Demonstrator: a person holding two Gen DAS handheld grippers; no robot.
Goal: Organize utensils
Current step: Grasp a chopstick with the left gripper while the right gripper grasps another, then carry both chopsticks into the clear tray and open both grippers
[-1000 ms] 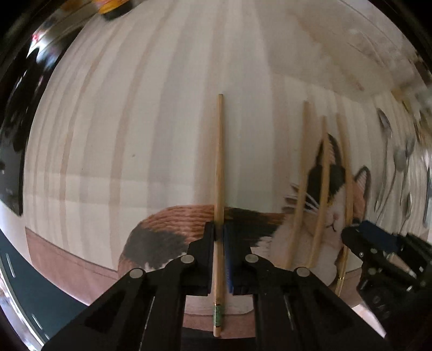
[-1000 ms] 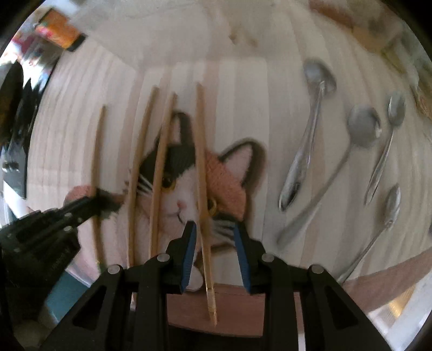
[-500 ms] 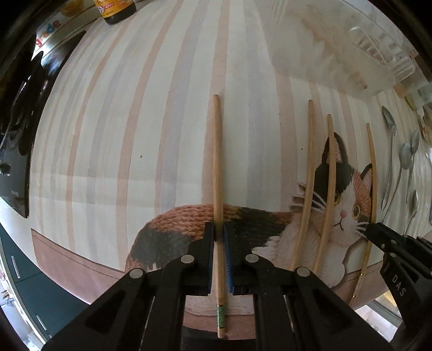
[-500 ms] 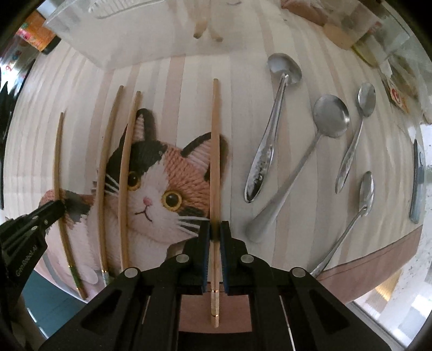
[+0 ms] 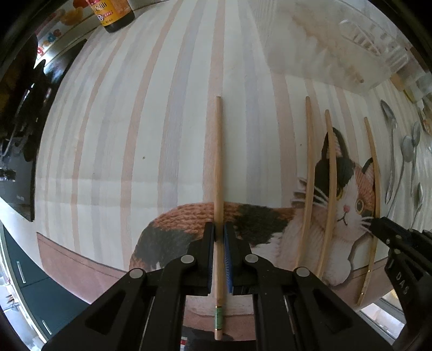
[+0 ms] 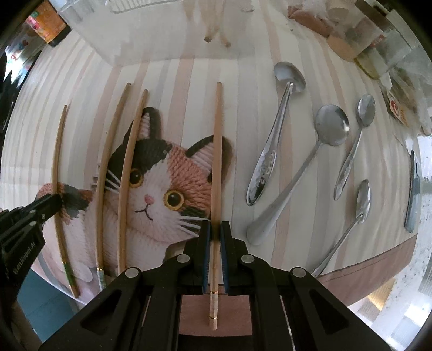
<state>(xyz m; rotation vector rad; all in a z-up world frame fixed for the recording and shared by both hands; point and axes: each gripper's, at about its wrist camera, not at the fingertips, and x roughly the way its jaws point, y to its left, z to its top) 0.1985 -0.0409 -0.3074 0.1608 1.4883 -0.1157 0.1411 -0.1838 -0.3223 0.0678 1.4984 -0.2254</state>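
In the left wrist view my left gripper (image 5: 219,229) points down over a cat-print mat (image 5: 135,135), shut on a wooden chopstick (image 5: 218,162) with a green band near its end. My right gripper (image 6: 214,229) is shut on another chopstick (image 6: 216,151), over the cat's ear. Two more chopsticks (image 6: 108,175) (image 6: 131,167) lie side by side on the mat between the two grippers. The left gripper (image 6: 40,208) shows at the left edge of the right wrist view. Several metal spoons (image 6: 272,143) lie to the right of the mat's cat picture.
A clear plastic container (image 6: 175,32) with chopstick ends inside stands at the mat's far edge. A dark bottle (image 5: 116,13) stands at the far left. Jars and packets (image 6: 364,46) crowd the far right. A flat metal piece (image 6: 413,189) lies at the right edge.
The right jaws, open around the chopstick a second ago, have closed on it, and it now sits farther from the two lying chopsticks. The left gripper kept its grip.
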